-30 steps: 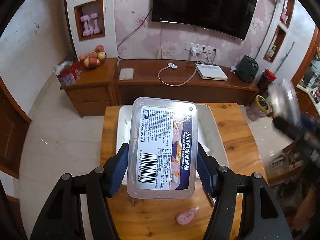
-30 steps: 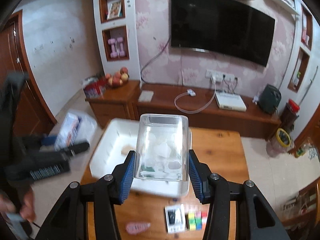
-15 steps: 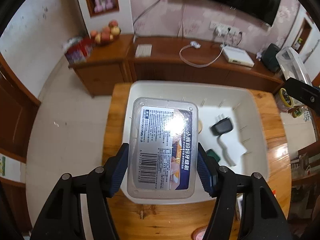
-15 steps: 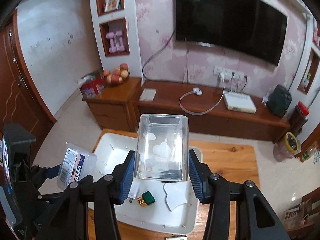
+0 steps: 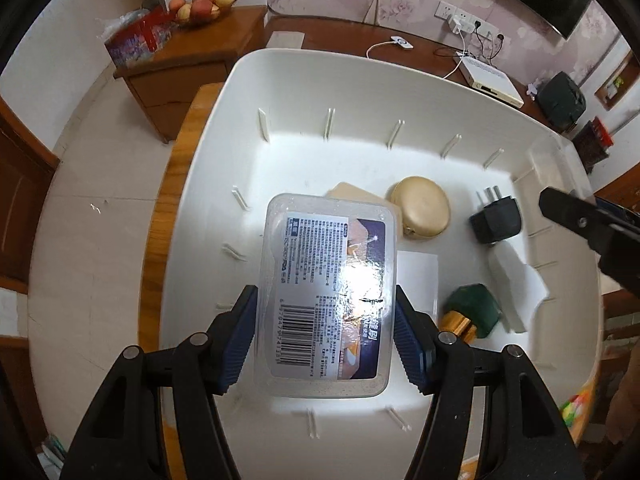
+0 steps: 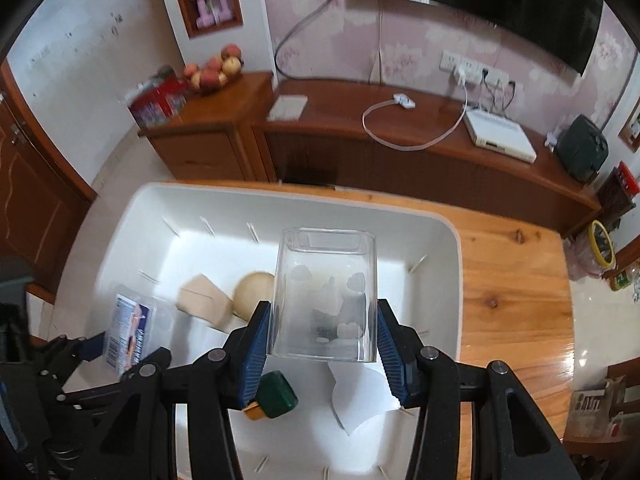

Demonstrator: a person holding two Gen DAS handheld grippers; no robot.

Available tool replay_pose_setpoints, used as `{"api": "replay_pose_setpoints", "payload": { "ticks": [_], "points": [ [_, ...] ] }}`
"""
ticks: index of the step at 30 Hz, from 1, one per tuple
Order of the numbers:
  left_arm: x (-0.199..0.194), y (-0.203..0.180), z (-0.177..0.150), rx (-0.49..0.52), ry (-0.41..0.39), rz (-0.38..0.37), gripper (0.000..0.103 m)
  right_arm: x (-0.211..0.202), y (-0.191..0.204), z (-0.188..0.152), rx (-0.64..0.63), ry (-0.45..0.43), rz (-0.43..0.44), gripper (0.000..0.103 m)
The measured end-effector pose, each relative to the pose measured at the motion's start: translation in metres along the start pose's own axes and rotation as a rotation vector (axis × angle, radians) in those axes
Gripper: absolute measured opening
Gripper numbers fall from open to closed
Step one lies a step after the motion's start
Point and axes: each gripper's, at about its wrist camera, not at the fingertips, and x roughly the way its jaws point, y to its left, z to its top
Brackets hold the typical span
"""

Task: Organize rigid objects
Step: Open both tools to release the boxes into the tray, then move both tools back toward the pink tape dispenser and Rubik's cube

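Your left gripper pinches a clear, rounded-rectangle plastic box by its long sides between ribbed blue pads, its glossy printed label and barcode facing up; it sits over the near-left part of the white bin. Just ahead of that box, partly under its far edge, lies a flat beige piece, and ahead-right a smooth cream round case. Farther right are a black plug with two metal pins, a white angular block and, close beside your right pad, a dark green faceted cap on a gold collar. Your right gripper clamps a transparent, open-topped rectangular container with rounded corners, held above the bin's middle. The bin is matte white plastic with thin ribs along its walls, resting on a varnished wooden table.
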Motion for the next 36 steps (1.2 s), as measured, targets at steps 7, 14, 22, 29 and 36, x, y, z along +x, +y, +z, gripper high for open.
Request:
{"api": "replay_pose_setpoints", "payload": {
  "ticks": [7, 14, 22, 29, 36],
  "points": [
    [0.007, -0.007, 0.002, 0.063, -0.014, 0.034, 0.067, 0.031, 0.002, -0.004, -0.02, 0.058, -0.009, 0.051],
    [0.007, -0.006, 0.003, 0.051, -0.004, 0.019, 0.069, 0.037, 0.008, -0.011, -0.056, 0.07, -0.01, 0.052],
    [-0.009, -0.017, 0.001, 0.07, -0.002, 0.002, 0.084, 0.017, 0.014, -0.017, -0.079, 0.028, 0.002, 0.064],
    [-0.025, -0.024, -0.007, 0.125, 0.016, 0.059, 0.084, -0.007, 0.015, -0.028, -0.062, 0.005, 0.023, 0.064],
    [-0.06, -0.024, -0.019, 0.122, -0.034, -0.008, 0.084, -0.044, 0.015, -0.04, -0.043, -0.038, 0.033, 0.064]
  ]
}}
